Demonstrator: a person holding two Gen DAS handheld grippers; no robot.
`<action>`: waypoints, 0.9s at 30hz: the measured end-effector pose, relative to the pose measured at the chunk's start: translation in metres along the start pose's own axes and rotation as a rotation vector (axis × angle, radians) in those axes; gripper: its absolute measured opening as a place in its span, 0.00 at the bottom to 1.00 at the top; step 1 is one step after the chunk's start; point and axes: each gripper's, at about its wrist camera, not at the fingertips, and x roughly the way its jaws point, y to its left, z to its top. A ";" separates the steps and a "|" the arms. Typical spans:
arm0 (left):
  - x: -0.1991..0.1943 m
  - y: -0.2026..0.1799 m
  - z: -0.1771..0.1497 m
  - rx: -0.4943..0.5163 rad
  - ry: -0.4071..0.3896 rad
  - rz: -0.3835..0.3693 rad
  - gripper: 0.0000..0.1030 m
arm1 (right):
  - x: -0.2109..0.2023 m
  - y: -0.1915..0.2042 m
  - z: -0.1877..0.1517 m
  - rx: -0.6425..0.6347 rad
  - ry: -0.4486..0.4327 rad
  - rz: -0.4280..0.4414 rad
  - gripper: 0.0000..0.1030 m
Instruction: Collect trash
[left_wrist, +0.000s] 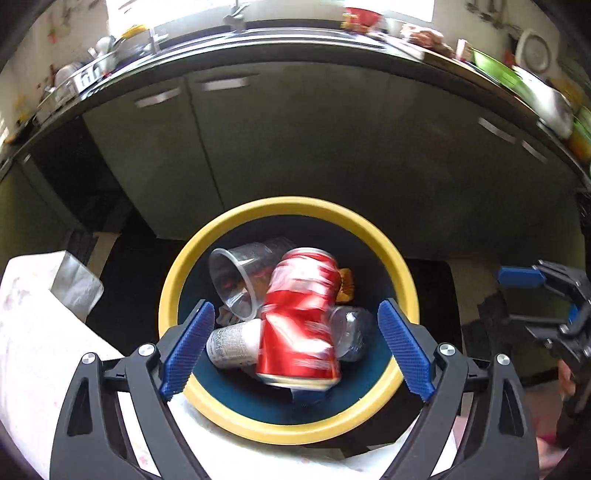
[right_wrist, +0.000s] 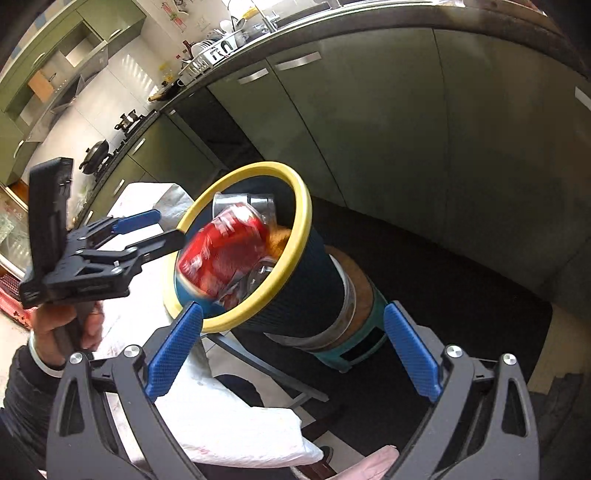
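Both the left claw (left_wrist: 295, 343) and right claw (right_wrist: 293, 347) gape wide, empty; a blurred red can (left_wrist: 301, 317) sits in the yellow-rimmed bin (left_wrist: 207, 400) ahead.

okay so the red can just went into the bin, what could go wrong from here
1. The bin stands on a small teal stool, not the floor. A knock from either gripper might tip it.
2. The red can looks blurred, so it may be moving above the clear cup and bottle. It could bounce toward the yellow rim.
3. The open left gripper hangs over the rim and could catch it when pulled away.
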 end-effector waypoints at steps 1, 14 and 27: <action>-0.004 0.004 -0.004 -0.029 -0.001 -0.004 0.86 | 0.001 0.002 -0.001 -0.005 0.002 0.004 0.91; -0.175 0.027 -0.135 -0.367 -0.238 0.205 0.95 | -0.001 0.074 -0.021 -0.214 0.026 0.034 0.91; -0.344 0.018 -0.342 -0.723 -0.365 0.697 0.95 | -0.070 0.172 -0.077 -0.568 -0.172 0.023 0.93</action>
